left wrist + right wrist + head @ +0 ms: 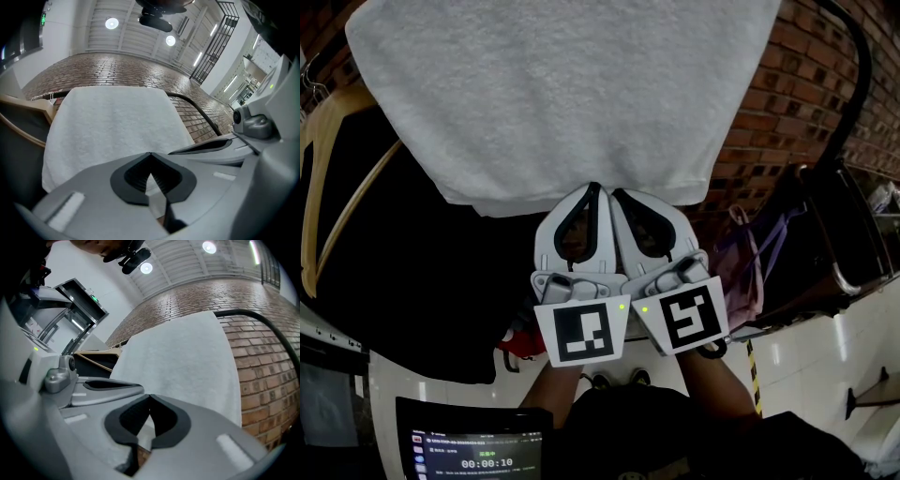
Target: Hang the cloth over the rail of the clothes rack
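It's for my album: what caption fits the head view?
Cloth hangs from the rack; left gripper and right gripper, both shut, sit side by side at its bottom edge.

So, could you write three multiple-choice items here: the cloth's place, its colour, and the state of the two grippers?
1. Where is the cloth?
A. draped over the rail
B. on the floor
C. folded on a table
2. Its colour?
A. red
B. white
C. blue
3. The left gripper and right gripper are:
A. both open
B. one open
C. both shut
Key:
1 A: it hangs down from the rail.
2 B: it is white in every view.
3 C: each pair of jaws meets.
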The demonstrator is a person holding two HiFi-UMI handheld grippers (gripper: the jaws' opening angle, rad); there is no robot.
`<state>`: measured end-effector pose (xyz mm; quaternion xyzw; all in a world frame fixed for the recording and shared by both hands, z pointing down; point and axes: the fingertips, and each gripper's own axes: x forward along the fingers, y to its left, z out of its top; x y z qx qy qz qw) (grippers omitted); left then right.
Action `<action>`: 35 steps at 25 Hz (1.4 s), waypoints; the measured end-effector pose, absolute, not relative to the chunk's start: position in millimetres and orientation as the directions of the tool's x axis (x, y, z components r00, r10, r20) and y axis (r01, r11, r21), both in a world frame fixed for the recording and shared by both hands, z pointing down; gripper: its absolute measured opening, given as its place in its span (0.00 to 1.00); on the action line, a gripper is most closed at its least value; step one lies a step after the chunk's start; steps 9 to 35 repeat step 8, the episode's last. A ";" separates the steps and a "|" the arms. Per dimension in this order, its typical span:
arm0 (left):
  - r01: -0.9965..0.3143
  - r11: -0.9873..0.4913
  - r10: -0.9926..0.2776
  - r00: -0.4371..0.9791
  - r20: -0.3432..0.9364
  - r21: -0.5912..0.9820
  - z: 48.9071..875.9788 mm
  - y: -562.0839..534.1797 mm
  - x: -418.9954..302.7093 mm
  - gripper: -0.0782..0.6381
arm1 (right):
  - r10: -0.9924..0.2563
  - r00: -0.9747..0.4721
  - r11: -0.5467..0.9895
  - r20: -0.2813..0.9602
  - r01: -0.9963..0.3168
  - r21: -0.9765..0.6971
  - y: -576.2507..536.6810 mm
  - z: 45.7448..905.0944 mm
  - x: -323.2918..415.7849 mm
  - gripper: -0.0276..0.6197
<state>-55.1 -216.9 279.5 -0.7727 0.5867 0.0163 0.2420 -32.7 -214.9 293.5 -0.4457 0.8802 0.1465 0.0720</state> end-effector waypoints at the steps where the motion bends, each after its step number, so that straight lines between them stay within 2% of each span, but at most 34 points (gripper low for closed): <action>1: -0.914 -0.195 -0.898 0.312 -0.310 -0.354 279.1 -216.7 -54.8 0.12 | -0.764 -0.591 0.559 -0.258 -0.807 0.194 -214.8 293.1 -32.3 0.05; 35: -0.914 -0.197 -0.896 0.315 -0.314 -0.354 277.7 -215.6 -53.7 0.12 | -0.765 -0.590 0.554 -0.257 -0.807 0.203 -213.7 291.8 -31.0 0.05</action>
